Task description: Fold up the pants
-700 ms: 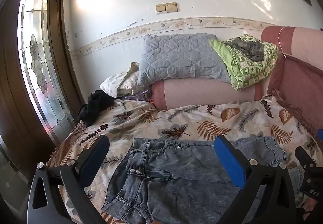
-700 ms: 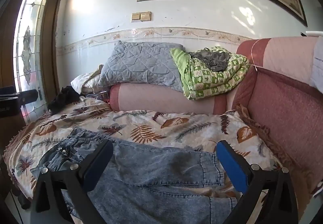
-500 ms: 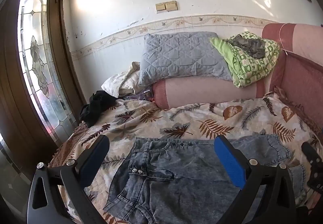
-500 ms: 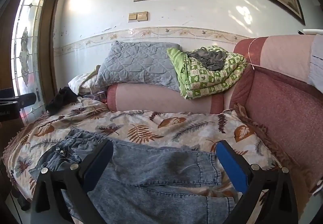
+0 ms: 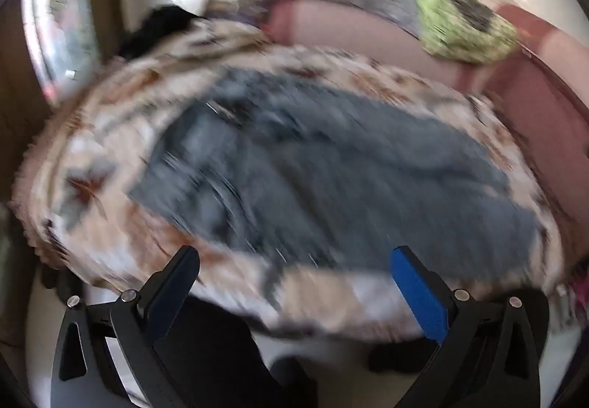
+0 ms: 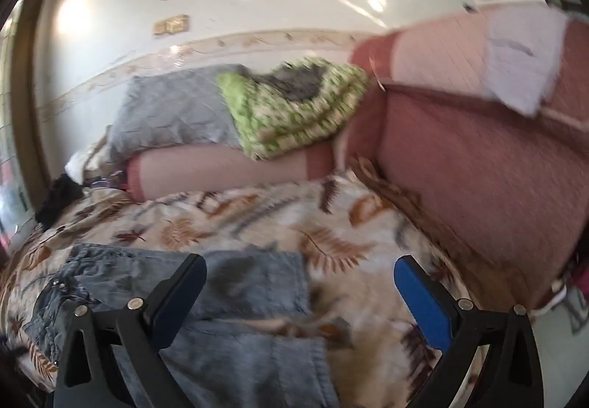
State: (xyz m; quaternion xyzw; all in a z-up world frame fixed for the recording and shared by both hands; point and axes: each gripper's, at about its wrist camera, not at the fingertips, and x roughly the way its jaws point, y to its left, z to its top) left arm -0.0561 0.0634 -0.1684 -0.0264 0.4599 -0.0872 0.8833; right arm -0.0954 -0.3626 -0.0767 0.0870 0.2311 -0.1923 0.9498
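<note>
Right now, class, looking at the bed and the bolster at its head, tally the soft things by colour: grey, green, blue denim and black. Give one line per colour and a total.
Grey: 1, the grey quilted pillow
Green: 1, the green patterned folded blanket
Blue denim: 1, the pair of blue denim pants
Black: 1, the black crumpled garment
Total: 4

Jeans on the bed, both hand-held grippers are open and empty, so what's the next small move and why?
Probably bring the right hand-held gripper down onto the leg hems of the jeans just below it. The jeans lie spread flat on the leaf-print cover, unfolded, and neither it nor the left hand-held gripper holds any cloth yet. The left view is too blurred to pick a waistband spot.
</note>
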